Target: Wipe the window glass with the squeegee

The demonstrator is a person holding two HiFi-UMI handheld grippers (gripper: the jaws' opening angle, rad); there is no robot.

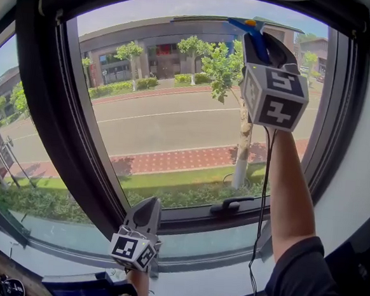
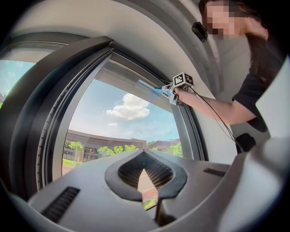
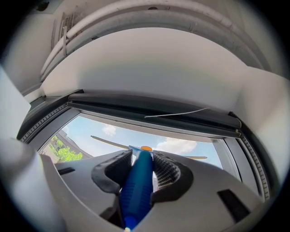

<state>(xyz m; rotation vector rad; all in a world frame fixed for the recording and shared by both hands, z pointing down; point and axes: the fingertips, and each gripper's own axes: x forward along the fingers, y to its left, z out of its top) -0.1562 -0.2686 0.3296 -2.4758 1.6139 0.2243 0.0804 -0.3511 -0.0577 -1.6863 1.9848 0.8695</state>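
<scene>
Squeegee [image 1: 254, 38] sits high on the window glass [image 1: 173, 130]. Its thin blade runs crosswise just under the top edge of the dark window frame [image 1: 54, 102]. Its blue handle points down and back toward the person. Whether the blade presses flat on the pane cannot be told from these views.

The right gripper [image 3: 144, 168] holds that blue handle, with the ribbed pads pinching it from both sides (the handle fills the gap between them). This gripper is raised at the upper right of the pane at the end of the person's bare arm [image 1: 289, 197], and a thin cable hangs down along the arm.

The left gripper [image 2: 144, 170] is low, near the bottom of the frame and well apart from the squeegee. Its jaws are drawn together at the tips, with only a narrow slit behind them and nothing held there.

A dark window handle [image 1: 230, 206] lies on the lower frame rail, between the two grippers. Beyond the glass are a grey road [image 1: 161, 120], a slim tree [image 1: 243, 136] by a red-paved path, and a long low building [image 1: 148, 45] under a blue sky.
</scene>
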